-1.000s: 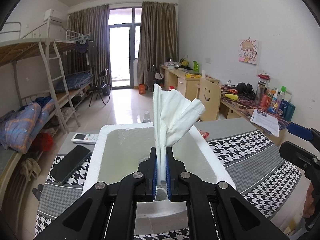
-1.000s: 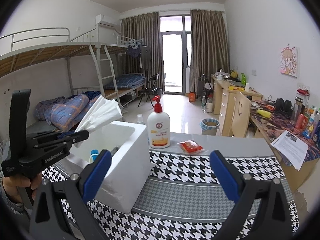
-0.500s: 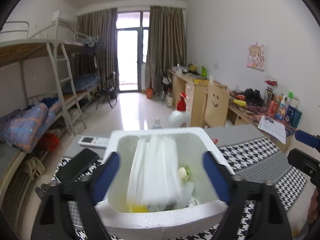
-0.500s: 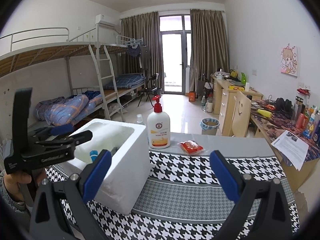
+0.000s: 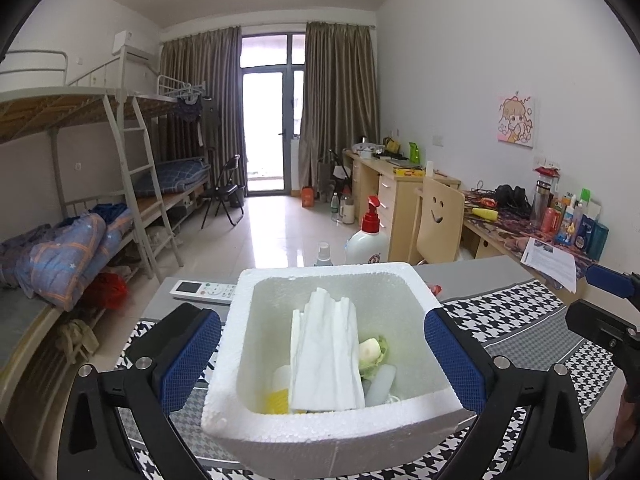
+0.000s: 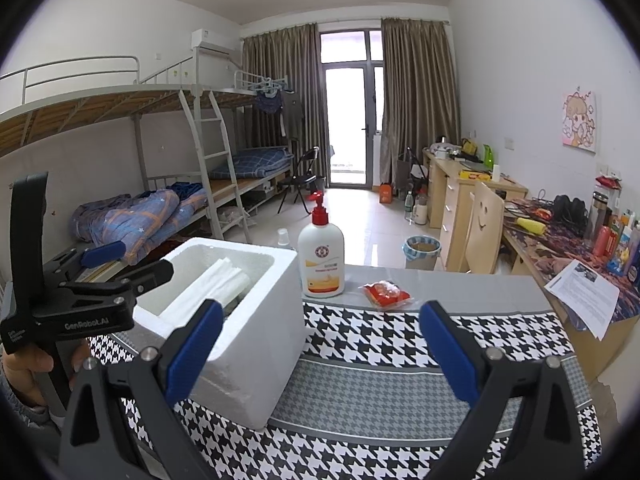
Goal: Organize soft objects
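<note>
tissue (image 5: 326,354) dropped into foam box (image 5: 332,434), left claw (image 5: 322,360) opening above it, empty

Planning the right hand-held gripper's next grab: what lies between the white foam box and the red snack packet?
The white pump bottle with a red top stands there, seen in the right wrist view.

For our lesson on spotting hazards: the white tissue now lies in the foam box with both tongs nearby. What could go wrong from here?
1. The left tongs, jaws opening, straddle the foam box; pulling back carelessly might knock the box.
2. The white tissue leans upright on the items below, so it could topple or unfold.
3. The red packet lies beside the pump bottle; reaching with the open right tongs might tip the bottle.
</note>
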Available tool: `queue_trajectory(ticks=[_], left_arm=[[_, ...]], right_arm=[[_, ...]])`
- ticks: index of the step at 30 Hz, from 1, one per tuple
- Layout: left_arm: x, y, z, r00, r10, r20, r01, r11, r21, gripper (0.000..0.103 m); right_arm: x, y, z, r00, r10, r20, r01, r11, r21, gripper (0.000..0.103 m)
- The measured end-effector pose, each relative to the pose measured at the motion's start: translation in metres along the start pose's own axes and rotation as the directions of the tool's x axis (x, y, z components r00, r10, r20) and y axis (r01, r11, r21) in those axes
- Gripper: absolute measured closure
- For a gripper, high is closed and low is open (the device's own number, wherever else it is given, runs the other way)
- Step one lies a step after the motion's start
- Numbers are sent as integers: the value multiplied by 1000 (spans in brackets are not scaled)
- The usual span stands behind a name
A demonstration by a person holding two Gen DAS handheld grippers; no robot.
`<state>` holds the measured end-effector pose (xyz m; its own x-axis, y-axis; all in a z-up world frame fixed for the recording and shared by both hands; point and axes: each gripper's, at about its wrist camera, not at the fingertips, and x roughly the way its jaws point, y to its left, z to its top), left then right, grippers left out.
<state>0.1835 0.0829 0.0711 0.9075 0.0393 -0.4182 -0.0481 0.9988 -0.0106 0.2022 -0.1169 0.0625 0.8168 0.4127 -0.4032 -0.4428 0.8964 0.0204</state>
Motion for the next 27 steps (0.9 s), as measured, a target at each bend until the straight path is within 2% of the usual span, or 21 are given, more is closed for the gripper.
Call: queue_trajectory(ticks=[11, 27], left_arm=[[-45, 2, -6, 998, 21, 52, -21, 1000, -2, 1], [-118, -5, -23, 990, 50, 130, -50, 999, 1, 1]], right_arm=[[-26, 10, -6, 999, 9, 35, -9, 1000, -16, 3], [-88, 27, -24, 994, 26, 104, -23, 999, -25, 3]])
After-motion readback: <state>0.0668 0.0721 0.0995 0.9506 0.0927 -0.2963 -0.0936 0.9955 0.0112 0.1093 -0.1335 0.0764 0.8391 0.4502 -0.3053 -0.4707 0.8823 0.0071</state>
